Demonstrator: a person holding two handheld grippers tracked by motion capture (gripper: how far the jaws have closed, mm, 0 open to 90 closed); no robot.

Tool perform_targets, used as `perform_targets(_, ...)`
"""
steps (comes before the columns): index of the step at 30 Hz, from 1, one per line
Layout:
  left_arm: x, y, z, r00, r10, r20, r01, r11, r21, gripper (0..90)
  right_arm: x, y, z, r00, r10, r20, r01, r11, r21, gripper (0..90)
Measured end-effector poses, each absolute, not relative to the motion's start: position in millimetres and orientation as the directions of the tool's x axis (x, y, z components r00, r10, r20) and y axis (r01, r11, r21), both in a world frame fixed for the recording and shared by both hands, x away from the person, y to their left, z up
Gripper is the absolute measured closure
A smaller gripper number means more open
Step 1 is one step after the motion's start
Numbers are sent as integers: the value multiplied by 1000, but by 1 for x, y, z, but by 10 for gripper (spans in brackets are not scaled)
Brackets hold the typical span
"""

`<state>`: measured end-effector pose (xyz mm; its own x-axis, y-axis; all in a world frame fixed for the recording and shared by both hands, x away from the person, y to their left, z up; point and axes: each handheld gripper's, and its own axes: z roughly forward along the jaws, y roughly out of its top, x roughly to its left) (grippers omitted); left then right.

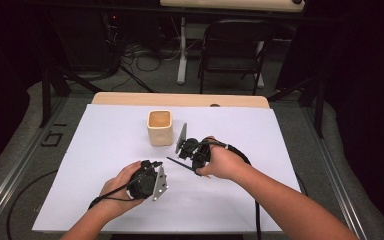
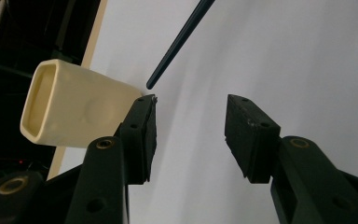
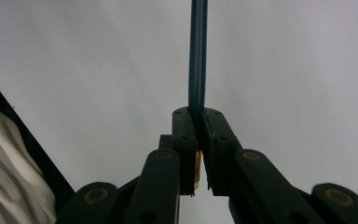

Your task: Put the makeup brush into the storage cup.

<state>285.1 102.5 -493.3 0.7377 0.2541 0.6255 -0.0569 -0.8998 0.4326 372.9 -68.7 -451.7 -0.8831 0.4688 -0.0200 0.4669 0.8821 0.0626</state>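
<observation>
A thin dark stick (image 3: 198,56) runs straight up from my right gripper (image 3: 197,112), whose jaws are shut on its near end. In the high view the right gripper (image 1: 192,150) sits just right of centre on the white board, with the stick (image 1: 176,162) pointing left and toward the person. My left gripper (image 2: 191,100) stands open with nothing between its jaws. The stick's free tip (image 2: 151,85) hovers just beyond its left jaw. A cream square cup (image 1: 159,127) stands upright behind both grippers, and the cup (image 2: 74,109) also appears left of the left jaw. The left gripper (image 1: 147,172) is held at the near centre.
The white board (image 1: 105,150) covers a wooden table (image 1: 180,99). Behind the table stand a black folding chair (image 1: 232,50) and cables on the floor. Metal rails (image 1: 20,165) flank the table.
</observation>
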Motion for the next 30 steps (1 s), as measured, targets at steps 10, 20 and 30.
perform_targets(10,281,98,-496,718,202,666,-88,-923,375,539,372,-69,-452,-889,457,-25,455,889,52,841)
perform_targets(20,277,92,-501,700,163,695,-119,-933,339,539,370,-68,-454,-891,454,-21,453,890,46,841)
perform_targets(30,274,88,-503,691,126,712,-136,-944,300,542,368,-66,-455,-901,434,-18,433,901,27,841)
